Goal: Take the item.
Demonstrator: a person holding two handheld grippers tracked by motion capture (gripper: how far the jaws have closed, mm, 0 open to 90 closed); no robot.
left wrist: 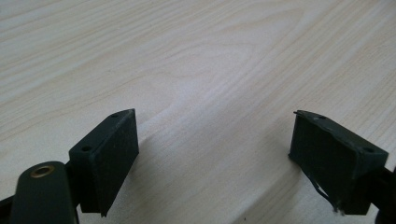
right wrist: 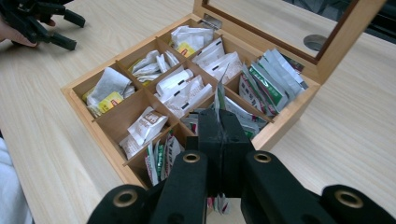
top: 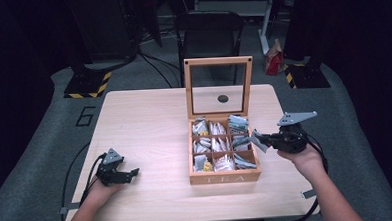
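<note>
Black jaws of the right hand-held gripper [right wrist: 219,135] fill the foreground of the right gripper view, pressed together on a thin tea sachet [right wrist: 219,95] that stands edge-on between the pads. From the high view, that right hand-held gripper [top: 259,140] hangs just off the right side of the wooden tea box [top: 225,178], the sachet [top: 258,141] held up in the air beside the middle row, clear of the compartments. Box sits mid-counter, its glass-paned lid [top: 218,62] standing upright at the back, nine compartments packed with sachets. Over on the near left of the counter [top: 144,122], the left hand-held gripper [top: 128,174] rests low, well apart from the box. Its own view shows the jaws spread wide with bare wood grain [left wrist: 196,70] between them, nothing gripped.
</note>
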